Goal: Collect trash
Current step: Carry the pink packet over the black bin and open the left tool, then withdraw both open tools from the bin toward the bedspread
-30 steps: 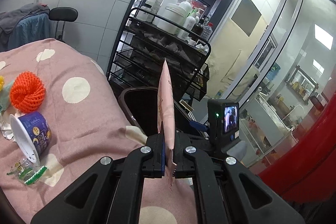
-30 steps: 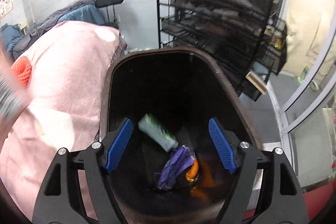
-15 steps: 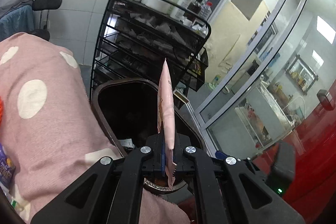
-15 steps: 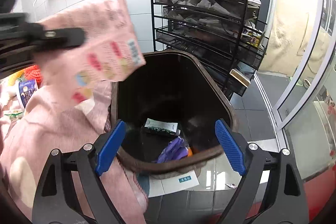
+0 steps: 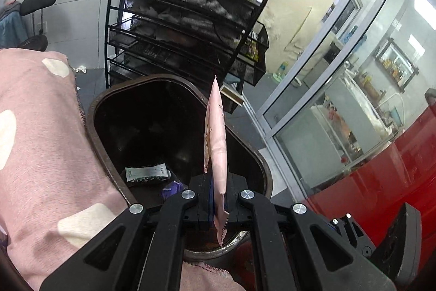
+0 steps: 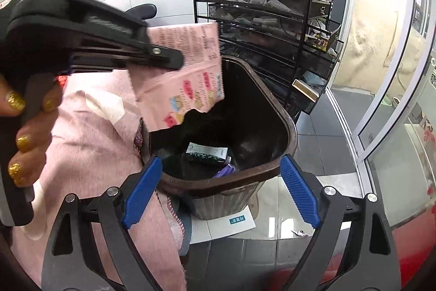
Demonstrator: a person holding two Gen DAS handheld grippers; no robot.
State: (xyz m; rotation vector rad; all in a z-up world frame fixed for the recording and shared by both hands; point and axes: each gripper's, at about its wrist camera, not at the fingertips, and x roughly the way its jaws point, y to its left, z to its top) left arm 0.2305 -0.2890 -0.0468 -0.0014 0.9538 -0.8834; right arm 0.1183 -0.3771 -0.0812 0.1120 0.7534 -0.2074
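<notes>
The left gripper (image 5: 218, 206) pinches the pink packet (image 6: 188, 72) over the bin (image 6: 288, 132) – ready to drop it in, I think – while the right gripper (image 6: 219, 188) waits wide and empty.

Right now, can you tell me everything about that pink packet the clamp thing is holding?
The pink packet is a flat, thin wrapper that looks like plastic. It has small printed text and bright little cartoon pictures, a zigzag edge, and a ragged tear along its bottom. The left gripper's jaws are shut on one end, so it sticks out edge-on in the left view. It hangs over the open mouth of the dark brown bin, touching nothing but the jaws.
</notes>
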